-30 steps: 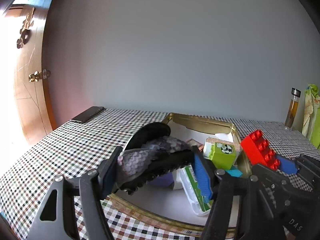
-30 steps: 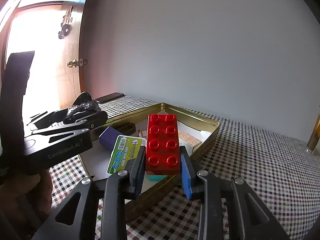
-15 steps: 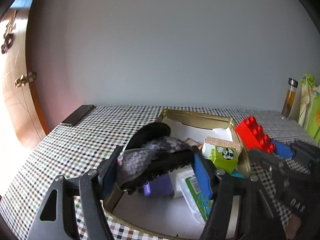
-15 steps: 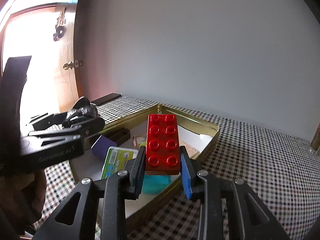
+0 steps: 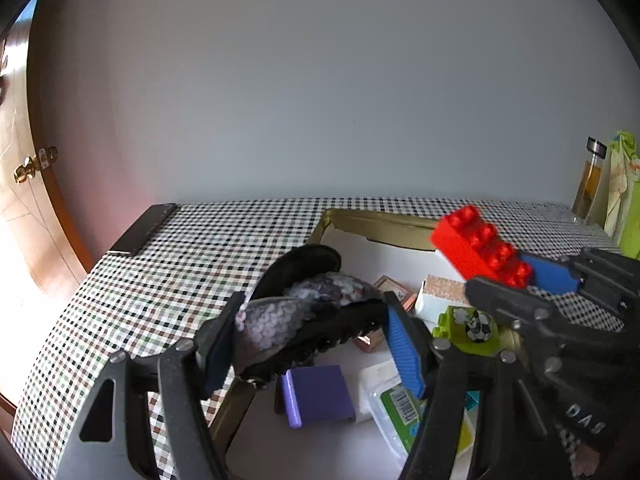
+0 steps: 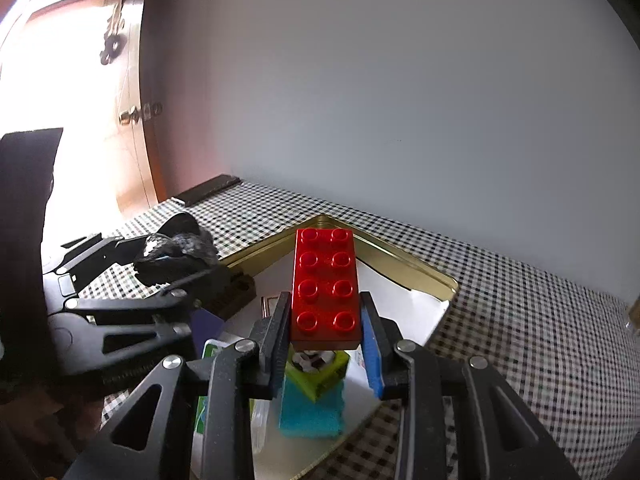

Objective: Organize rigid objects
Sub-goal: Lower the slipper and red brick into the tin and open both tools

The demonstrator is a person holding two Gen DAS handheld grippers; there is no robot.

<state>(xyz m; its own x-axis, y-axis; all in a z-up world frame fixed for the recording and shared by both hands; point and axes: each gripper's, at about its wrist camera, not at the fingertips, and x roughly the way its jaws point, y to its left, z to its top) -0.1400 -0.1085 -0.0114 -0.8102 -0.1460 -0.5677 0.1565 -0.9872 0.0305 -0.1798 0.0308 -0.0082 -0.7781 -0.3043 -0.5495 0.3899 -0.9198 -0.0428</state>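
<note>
— Gripping what, near us?
— Our left gripper (image 5: 316, 344) jaws are clamped on a sequined hair clip (image 5: 304, 320); our right gripper (image 6: 325, 344) jaws pinch a red brick (image 6: 326, 288).
— Beyond?
— Both hang over the gold tin (image 6: 400, 256) at twelve o'clock on the bench (image 6: 520, 320).

Blown-out doorway glare, fisheye-warped edges

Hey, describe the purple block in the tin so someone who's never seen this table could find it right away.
Start at the gold tin tray on the checkered tablecloth. On its white floor, the purple block lies below the left tongs holding a black sequined hair clip. Beside it sits a green-labelled packet; the block is the only plain, flat purple square there.
</note>
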